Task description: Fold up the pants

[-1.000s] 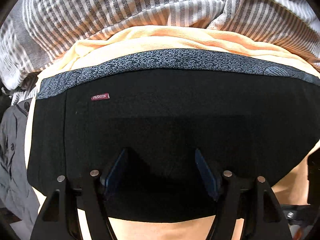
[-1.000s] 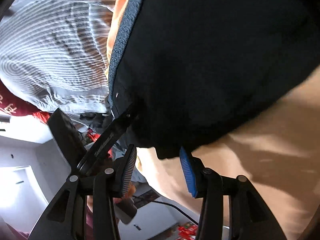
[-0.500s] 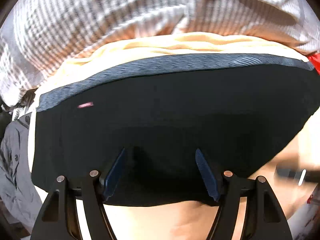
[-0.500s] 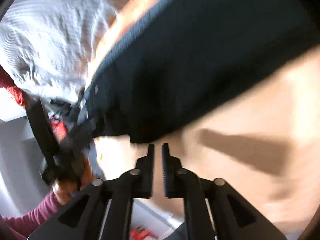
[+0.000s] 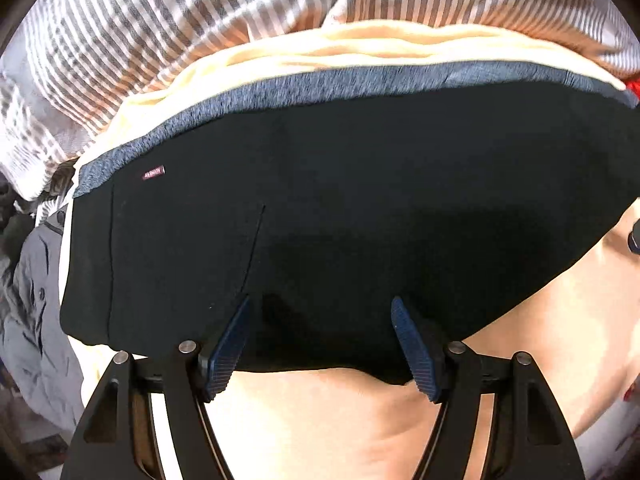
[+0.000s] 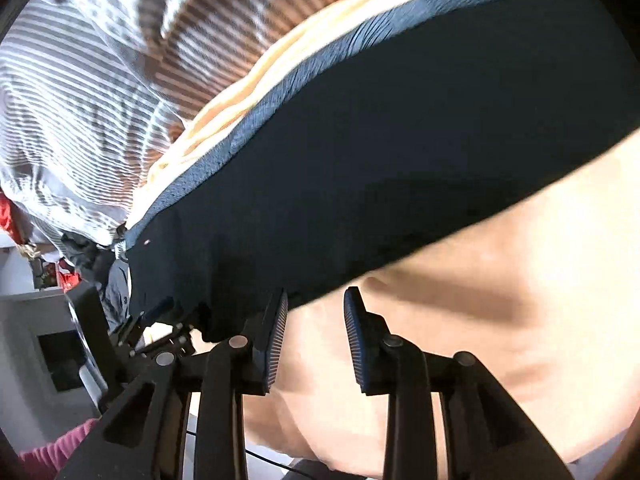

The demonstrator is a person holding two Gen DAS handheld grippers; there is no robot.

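Black pants (image 5: 360, 200) lie folded on a peach sheet (image 5: 560, 340), with a speckled blue-grey waistband (image 5: 320, 84) along the far edge and a small red label (image 5: 154, 173). My left gripper (image 5: 320, 304) hangs open over the pants' near edge, its blue pads (image 5: 228, 344) wide apart with only flat black fabric under them. My right gripper (image 6: 316, 292) is above the sheet (image 6: 500, 320) beside the near edge of the pants (image 6: 400, 140). Its jaws are opening and nothing is between them. The left gripper (image 6: 160, 312) also shows at the lower left of the right wrist view.
A grey-and-white striped cloth (image 5: 180, 20) is bunched up beyond the pants. A grey garment (image 5: 28, 300) lies off the sheet's left side. A pink sleeve (image 6: 52, 452) shows at the lower left, and something red (image 5: 634, 88) peeks in at the right.
My right gripper has let go of the pants' corner, drawn back and up, closed nearly shut, and now stands partly apart again. The left gripper drifted a little and stayed open.
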